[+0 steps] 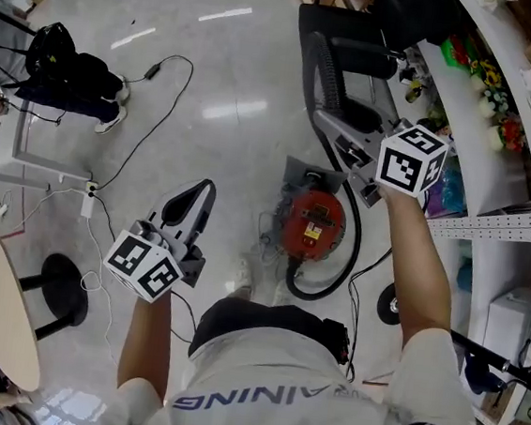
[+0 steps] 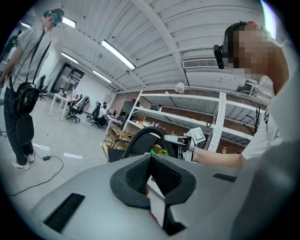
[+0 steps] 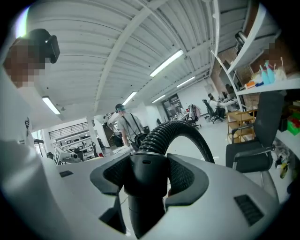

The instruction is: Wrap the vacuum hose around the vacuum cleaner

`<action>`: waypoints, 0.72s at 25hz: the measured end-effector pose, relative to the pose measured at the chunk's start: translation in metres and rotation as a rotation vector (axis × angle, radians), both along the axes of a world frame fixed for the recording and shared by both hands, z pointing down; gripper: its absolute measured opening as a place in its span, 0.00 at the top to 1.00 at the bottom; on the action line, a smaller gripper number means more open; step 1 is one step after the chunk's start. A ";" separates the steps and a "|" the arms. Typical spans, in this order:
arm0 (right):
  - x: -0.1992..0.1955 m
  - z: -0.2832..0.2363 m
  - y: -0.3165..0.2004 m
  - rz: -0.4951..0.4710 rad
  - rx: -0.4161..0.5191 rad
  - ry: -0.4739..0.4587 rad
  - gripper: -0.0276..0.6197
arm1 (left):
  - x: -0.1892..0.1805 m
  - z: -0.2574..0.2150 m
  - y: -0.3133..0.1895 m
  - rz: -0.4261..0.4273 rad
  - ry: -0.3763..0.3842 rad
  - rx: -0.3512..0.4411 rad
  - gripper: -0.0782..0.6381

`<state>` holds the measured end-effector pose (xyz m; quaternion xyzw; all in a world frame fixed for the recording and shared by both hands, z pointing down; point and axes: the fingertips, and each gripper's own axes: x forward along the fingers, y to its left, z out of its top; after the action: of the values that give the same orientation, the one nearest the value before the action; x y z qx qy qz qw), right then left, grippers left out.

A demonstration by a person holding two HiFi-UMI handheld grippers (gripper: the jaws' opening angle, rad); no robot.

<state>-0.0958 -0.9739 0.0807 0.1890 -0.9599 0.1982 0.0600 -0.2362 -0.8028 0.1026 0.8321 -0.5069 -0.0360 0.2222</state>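
**Black hose [image 1: 326, 72] held high over red vacuum cleaner [image 1: 313, 223]**

Black and ribbed, the vacuum hose rises from the floor in a tall arch. Its smooth end cuff is clamped between the pads of the right gripper [image 3: 145, 176], which is raised in front of the person. The jaws are closed firmly on that cuff and the corrugated length curves away above them. The left gripper [image 2: 151, 176] hangs lower, to the left of the canister. Its pads appear pressed together with nothing between them, though the view down the gap is dim.

The vacuum cleaner sits on the pale floor just ahead of the person's feet. Only the lowest part of the hose curves round its right side, so the wrapping looks barely begun.

The likeliest trouble is a taut pull, since swinging the cuff round could drag or tip the light canister. The stiff hose may also spring off the body, or catch the black office chair [image 1: 358, 47] close behind it.
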 end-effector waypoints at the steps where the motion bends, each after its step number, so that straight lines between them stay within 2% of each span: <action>1: -0.005 0.008 0.012 -0.022 -0.017 0.000 0.58 | -0.001 0.000 0.004 -0.008 -0.001 -0.001 0.87; 10: -0.031 0.079 0.134 -0.224 -0.146 0.054 0.58 | 0.010 0.002 0.057 -0.064 -0.008 0.001 0.87; 18: -0.041 0.128 0.246 -0.346 -0.186 0.109 0.58 | 0.017 0.004 0.131 -0.149 -0.016 0.000 0.87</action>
<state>-0.1370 -0.7276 0.2086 0.0253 -0.9509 0.2622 0.1624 -0.2195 -0.6714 0.1068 0.7923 -0.5693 -0.0458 0.2147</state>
